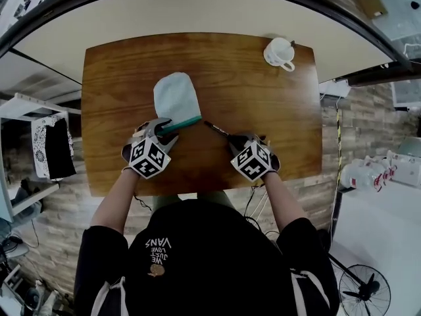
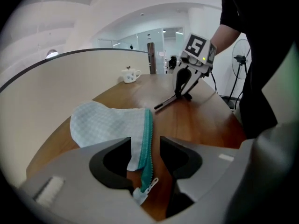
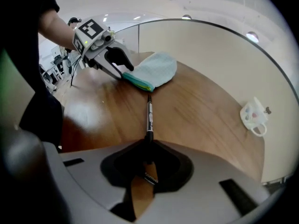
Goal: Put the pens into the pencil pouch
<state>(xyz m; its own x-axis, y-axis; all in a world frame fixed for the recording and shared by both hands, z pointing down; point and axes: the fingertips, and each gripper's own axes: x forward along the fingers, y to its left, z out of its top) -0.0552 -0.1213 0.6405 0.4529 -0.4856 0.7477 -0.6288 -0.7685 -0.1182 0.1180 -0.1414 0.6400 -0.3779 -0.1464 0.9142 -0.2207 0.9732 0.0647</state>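
Observation:
A pale blue checked pouch (image 1: 176, 97) with a teal zipper lies flat on the wooden table (image 1: 276, 110). My left gripper (image 1: 163, 129) is at the zipper's near end, jaws apart on either side of the teal edge (image 2: 147, 143); the zipper pull (image 2: 149, 185) lies between them. I see no pad pressing the fabric. A black pen (image 1: 216, 129) lies right of the pouch, pointing at its zipper. My right gripper (image 1: 238, 139) is shut on the pen's near end (image 3: 149, 120). The pouch (image 3: 156, 69) and left gripper (image 3: 125, 71) show beyond the pen.
A white cup (image 1: 279, 52) stands at the table's far right corner. A curved cream partition (image 1: 197, 12) rises behind the table. A fan (image 1: 364, 288) and white equipment (image 1: 368, 173) are on the floor to the right.

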